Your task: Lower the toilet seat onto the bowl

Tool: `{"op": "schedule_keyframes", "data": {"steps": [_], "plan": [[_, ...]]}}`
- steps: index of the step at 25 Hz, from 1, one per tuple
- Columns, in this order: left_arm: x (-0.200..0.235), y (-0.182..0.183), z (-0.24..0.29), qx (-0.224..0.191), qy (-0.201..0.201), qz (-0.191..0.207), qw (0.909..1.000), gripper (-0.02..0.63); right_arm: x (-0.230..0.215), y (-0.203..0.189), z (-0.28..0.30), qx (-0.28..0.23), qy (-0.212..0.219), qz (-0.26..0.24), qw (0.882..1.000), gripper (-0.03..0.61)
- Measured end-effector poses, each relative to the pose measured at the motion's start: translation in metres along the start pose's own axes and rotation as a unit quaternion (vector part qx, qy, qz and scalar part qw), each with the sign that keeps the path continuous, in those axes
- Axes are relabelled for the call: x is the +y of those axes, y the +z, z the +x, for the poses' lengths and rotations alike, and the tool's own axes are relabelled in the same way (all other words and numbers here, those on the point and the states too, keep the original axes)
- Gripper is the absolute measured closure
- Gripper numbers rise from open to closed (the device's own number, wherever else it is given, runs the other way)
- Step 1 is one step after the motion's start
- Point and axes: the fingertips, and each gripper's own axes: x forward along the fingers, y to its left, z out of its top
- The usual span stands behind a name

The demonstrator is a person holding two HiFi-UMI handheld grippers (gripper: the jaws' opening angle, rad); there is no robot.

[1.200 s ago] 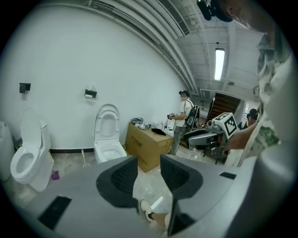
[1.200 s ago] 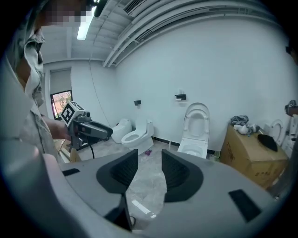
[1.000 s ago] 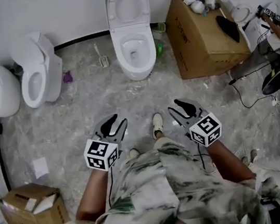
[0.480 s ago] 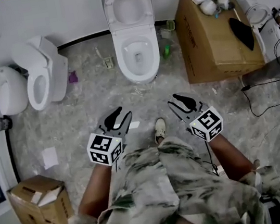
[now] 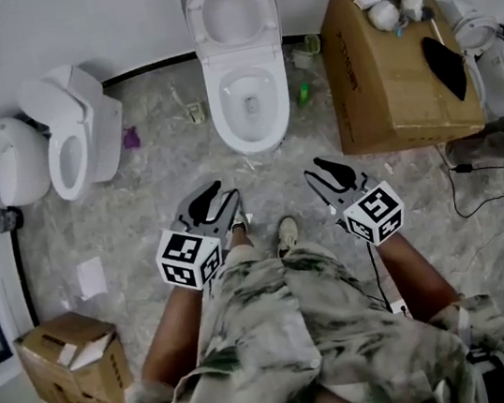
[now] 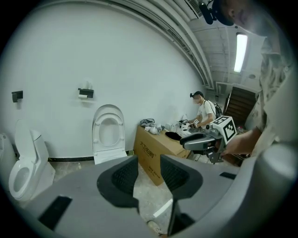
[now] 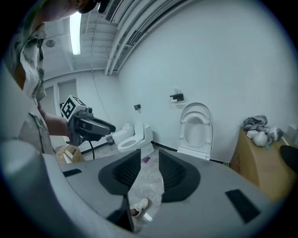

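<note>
The toilet (image 5: 249,101) and its seat (image 5: 230,8) are white. The floor (image 5: 149,212) around the toilet is mottled grey, and the cardboard box (image 5: 385,80) right of the toilet is brown.

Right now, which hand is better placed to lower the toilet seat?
Probably left, narrowly. Left tongs and right tongs are both open, empty, short of the seat; the right's jaws have just been closing, and the cardboard box crowds the toilet's right side.

The toilet (image 5: 254,137) looks glossy and smooth, the cardboard box (image 5: 383,71) matt, the floor (image 5: 139,204) mottled stone
</note>
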Motion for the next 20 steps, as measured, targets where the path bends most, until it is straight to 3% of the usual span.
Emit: {"op": "schedule_keyframes", "data": {"steps": [8, 13, 20], "plan": [[0.067, 0.029, 0.033, -0.005, -0.027, -0.006, 0.9996, 0.453, -0.029, 0.035, 0.042, 0.012, -0.033, 0.001, 0.999, 0.439], [0.118, 0.067, 0.058, -0.009, -0.051, 0.014, 0.9986, 0.453, -0.056, 0.063, 0.083, 0.023, -0.058, 0.001, 0.998, 0.443], [0.191, 0.087, 0.083, -0.005, -0.078, 0.041, 0.9961, 0.454, -0.082, 0.087, 0.148, 0.03, -0.091, 0.007, 0.995, 0.445]]}}
